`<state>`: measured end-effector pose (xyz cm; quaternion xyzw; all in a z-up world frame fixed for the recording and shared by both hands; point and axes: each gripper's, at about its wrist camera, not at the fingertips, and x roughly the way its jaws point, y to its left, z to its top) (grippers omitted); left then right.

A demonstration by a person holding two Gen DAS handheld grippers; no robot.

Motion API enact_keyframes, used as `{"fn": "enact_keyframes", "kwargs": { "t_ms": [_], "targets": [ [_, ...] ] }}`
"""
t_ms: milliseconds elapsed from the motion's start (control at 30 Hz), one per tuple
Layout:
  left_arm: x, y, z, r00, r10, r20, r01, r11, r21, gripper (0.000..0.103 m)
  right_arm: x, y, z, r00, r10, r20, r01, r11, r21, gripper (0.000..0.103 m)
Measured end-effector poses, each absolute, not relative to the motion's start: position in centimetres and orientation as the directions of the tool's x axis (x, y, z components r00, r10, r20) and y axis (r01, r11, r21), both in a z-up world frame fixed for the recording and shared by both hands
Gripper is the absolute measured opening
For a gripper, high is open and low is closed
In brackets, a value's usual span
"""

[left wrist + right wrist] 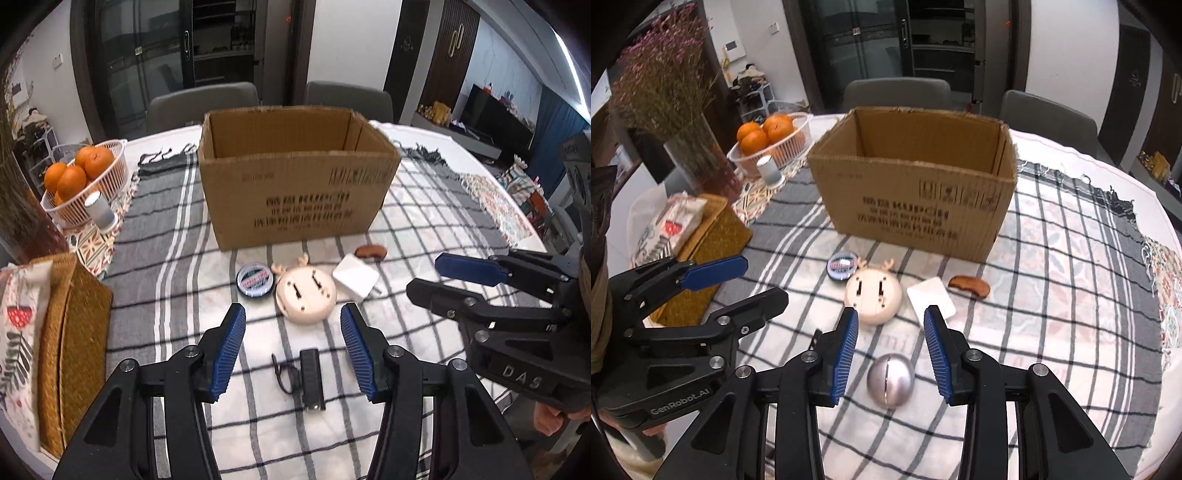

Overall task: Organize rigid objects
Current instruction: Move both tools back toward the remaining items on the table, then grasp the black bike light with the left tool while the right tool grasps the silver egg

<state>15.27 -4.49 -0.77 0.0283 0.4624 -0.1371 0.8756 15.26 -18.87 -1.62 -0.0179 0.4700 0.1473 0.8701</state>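
Hovering over the checked tablecloth point(177, 221), the left gripper point(293, 350) had its jaws spread and empty, with a small black device point(312, 380) lying on the cloth between and below them, untouched. The right gripper point(890, 350) also stood parted and held nothing, a silver dome-shaped object point(890, 380) resting on the cloth beneath its gap. Just beyond lay a beige deer-shaped disc point(873, 297), a round tin point(842, 266) touching its left side, a white charger point(931, 297) and a brown comb point(969, 286). Farther back stood the open cardboard box point(916, 206), its near wall facing the grippers. A basket of oranges point(772, 142) sat far left.
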Motion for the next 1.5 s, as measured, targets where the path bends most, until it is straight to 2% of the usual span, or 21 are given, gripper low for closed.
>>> {"fn": "enact_keyframes", "kwargs": {
  "t_ms": [467, 933, 1100, 1300, 1500],
  "targets": [
    [13.7, -4.3, -4.2, 0.457, -0.205, -0.866, 0.268, 0.96, -0.086, 0.053, 14.4, -18.6, -6.2, 0.422, 0.251, -0.871, -0.274, 0.951, 0.141, 0.038],
    [12.3, -4.1, -8.4, 0.316, -0.235, -0.919, 0.261, 0.953, -0.154, 0.052, 14.4, -18.2, -9.3, 0.364, 0.245, -0.898, -0.29, 0.947, 0.14, 0.038],
    [12.2, -4.4, -10.0, 0.26, -0.261, -0.93, 0.259, 0.946, -0.193, 0.052, 14.4, -18.2, -10.4, 0.341, 0.245, -0.908, -0.287, 0.947, 0.147, 0.045],
    [12.7, -4.7, -11.7, 0.219, -0.277, -0.936, 0.25, 0.943, -0.221, 0.044, 14.6, -18.2, -11.8, 0.307, 0.242, -0.921, -0.276, 0.948, 0.157, 0.051],
    [13.1, -4.8, -12.6, 0.185, -0.313, -0.931, 0.247, 0.932, -0.264, 0.039, 14.9, -18.3, -12.7, 0.287, 0.242, -0.927, -0.269, 0.949, 0.164, 0.051]
  ]
}}
